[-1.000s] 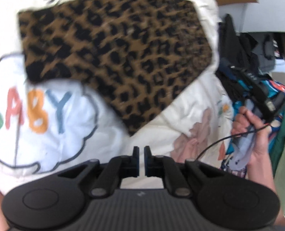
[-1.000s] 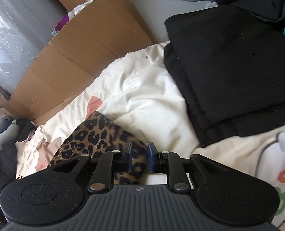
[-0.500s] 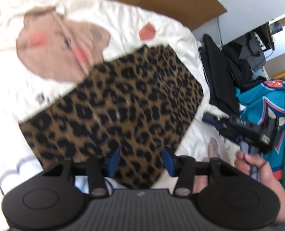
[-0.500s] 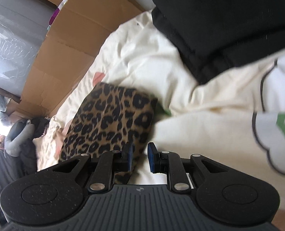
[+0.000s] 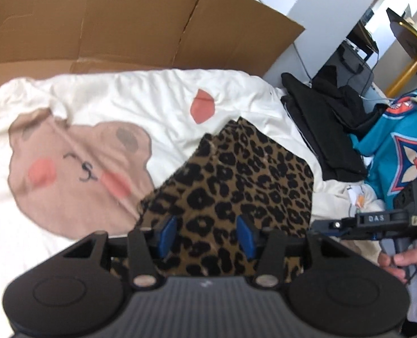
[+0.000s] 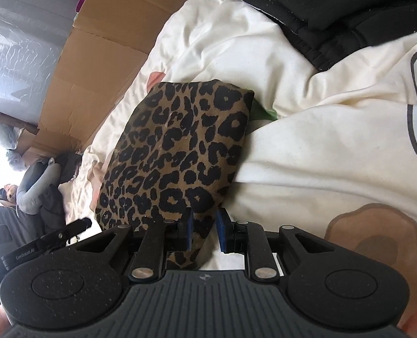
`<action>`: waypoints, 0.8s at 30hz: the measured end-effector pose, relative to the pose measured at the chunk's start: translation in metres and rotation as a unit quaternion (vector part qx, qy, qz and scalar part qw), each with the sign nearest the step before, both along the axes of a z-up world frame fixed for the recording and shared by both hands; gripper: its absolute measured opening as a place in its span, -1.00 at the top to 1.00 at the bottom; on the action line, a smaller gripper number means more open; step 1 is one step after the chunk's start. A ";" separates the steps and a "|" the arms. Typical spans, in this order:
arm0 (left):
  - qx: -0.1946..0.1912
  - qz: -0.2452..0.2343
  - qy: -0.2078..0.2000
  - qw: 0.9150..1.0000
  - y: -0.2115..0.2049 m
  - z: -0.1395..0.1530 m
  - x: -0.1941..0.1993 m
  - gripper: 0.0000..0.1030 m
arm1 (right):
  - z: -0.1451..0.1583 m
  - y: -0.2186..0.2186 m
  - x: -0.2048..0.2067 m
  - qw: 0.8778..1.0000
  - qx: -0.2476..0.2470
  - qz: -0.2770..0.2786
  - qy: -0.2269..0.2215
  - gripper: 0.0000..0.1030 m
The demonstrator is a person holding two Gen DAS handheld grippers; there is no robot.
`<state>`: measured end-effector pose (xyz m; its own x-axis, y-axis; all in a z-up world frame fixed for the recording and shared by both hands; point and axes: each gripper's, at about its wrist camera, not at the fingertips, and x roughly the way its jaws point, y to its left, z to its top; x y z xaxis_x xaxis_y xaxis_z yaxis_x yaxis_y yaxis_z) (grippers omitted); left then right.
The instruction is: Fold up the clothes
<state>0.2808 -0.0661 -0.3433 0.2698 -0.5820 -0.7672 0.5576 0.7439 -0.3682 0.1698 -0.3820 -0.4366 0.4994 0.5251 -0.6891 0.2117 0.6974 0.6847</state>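
Observation:
A folded leopard-print garment (image 5: 236,186) lies on a cream bedspread (image 5: 140,104) with a bear print. My left gripper (image 5: 207,235) hovers over the garment's near edge, jaws wide apart, with the cloth lying under the gap and neither pad pressing on it. In the right wrist view the same garment (image 6: 180,146) tapers to a corner pinched in my right gripper (image 6: 205,231), which is shut on it. The right gripper (image 5: 321,225) also shows at the garment's right edge, held by a hand (image 5: 405,262). The left gripper (image 6: 84,222) is at the garment's left side.
Flattened cardboard (image 5: 124,19) stands behind the bed. Black clothes (image 5: 326,129) and a teal jersey (image 5: 399,152) are heaped to the right. Black folded fabric (image 6: 349,5) lies beyond the garment in the right wrist view. A person (image 6: 36,186) sits far left.
My left gripper went from nearly shut to wide apart, rolled, and came over the garment's near edge. The right gripper sank toward the bed, still on the leopard corner.

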 end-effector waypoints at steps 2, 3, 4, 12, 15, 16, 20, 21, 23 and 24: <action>0.003 -0.002 -0.011 1.000 -0.003 -0.001 0.003 0.03 | -0.002 0.001 0.000 1.000 0.004 0.000 0.003 0.65; 0.005 -0.004 -0.016 1.000 -0.005 -0.001 0.005 0.03 | -0.003 0.002 -0.001 1.000 0.006 0.001 0.005 0.65; 0.007 -0.006 -0.022 1.000 -0.007 -0.002 0.006 0.03 | -0.004 0.003 -0.001 1.000 0.009 0.001 0.006 0.65; 0.011 -0.057 -0.071 0.996 -0.024 -0.012 0.009 0.11 | -0.013 0.008 -0.008 0.999 0.024 -0.008 0.020 0.63; 0.006 -0.069 -0.078 0.995 -0.027 -0.017 0.008 0.13 | -0.015 0.008 -0.009 0.999 0.023 -0.010 0.023 0.52; 0.004 -0.072 -0.078 0.994 -0.028 -0.018 0.008 0.13 | -0.016 0.008 -0.009 0.999 0.023 -0.011 0.023 0.51; 0.000 -0.073 -0.075 0.994 -0.029 -0.021 0.008 0.32 | -0.017 0.008 -0.008 0.999 0.027 -0.012 0.025 0.51; -0.002 -0.070 -0.073 0.995 -0.029 -0.021 0.010 0.50 | -0.018 0.009 -0.008 0.999 0.027 -0.011 0.025 0.51; -0.005 -0.062 -0.068 0.996 -0.027 -0.022 0.013 0.70 | -0.018 0.010 -0.008 0.999 0.029 -0.011 0.025 0.51; -0.006 -0.059 -0.065 0.996 -0.027 -0.022 0.015 0.75 | -0.019 0.011 -0.008 0.999 0.031 -0.010 0.025 0.51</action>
